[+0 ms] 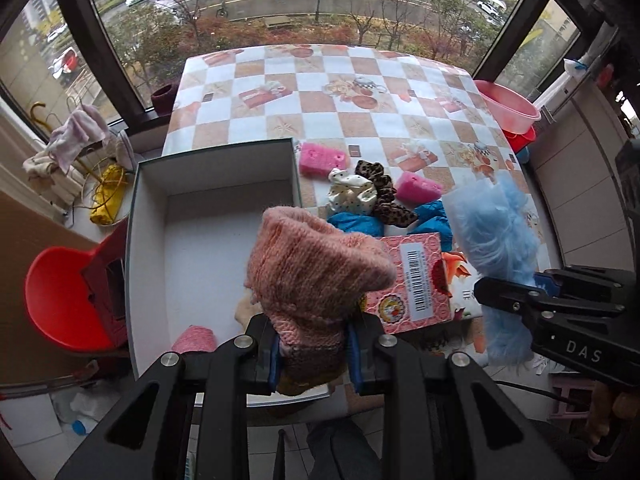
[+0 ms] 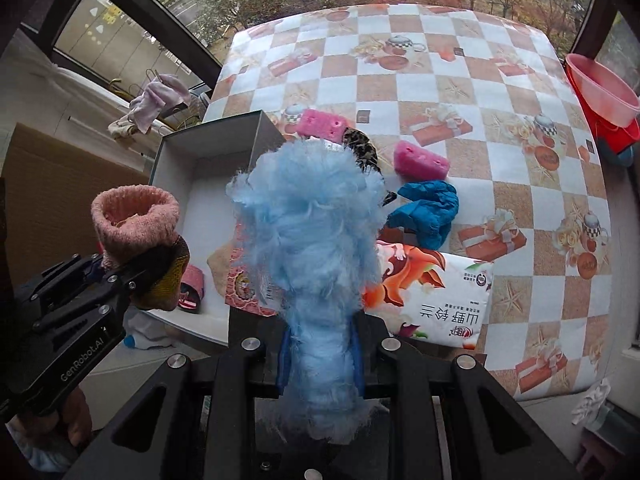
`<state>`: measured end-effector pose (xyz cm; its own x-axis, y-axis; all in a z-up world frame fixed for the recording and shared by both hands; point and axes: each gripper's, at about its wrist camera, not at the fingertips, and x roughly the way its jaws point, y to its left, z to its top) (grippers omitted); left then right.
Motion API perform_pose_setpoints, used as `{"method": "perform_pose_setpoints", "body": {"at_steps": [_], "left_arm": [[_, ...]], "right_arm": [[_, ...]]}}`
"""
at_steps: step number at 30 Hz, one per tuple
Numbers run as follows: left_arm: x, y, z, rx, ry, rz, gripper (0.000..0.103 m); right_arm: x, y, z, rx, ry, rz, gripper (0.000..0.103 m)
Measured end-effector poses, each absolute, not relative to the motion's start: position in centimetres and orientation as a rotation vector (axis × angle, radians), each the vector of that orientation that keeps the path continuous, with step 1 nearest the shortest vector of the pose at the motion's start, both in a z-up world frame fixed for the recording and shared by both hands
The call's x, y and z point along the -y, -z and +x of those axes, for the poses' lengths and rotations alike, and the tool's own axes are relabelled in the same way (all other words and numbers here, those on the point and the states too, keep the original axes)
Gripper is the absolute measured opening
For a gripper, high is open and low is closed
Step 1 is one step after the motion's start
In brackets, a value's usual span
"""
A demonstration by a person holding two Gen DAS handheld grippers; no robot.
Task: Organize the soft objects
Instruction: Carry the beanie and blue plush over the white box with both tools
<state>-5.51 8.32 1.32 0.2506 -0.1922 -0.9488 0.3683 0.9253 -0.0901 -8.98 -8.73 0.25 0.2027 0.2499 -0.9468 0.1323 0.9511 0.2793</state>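
While both grippers hang above bench (image 1: 400, 128), left gripper (image 1: 312, 364) fingers pinch pink knitted sock (image 1: 316, 268) over open white box (image 1: 192, 240); right gripper (image 2: 320, 360) fingers pinch fluffy blue sock (image 2: 316, 232) just beside, above tissue pack (image 2: 440, 296); pink sponges (image 1: 322, 159), scrunchies (image 1: 360, 192), blue gloves (image 2: 428, 208) lie loose on checkered cloth beside box

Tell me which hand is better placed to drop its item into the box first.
Probably left: the left gripper holds the pink sock over the open box, while the blue fluffy item hangs beside it.
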Motion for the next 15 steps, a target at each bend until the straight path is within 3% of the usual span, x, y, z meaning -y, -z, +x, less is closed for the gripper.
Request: {"method": "perform_pose_setpoints", "body": {"at_steps": [15], "left_arm": [[-13.9, 0.0, -5.3, -1.286, 0.312, 0.078, 0.028]], "right_arm": [[2.2, -1.2, -7.3, -1.394, -0.172, 0.145, 0.024]]}}
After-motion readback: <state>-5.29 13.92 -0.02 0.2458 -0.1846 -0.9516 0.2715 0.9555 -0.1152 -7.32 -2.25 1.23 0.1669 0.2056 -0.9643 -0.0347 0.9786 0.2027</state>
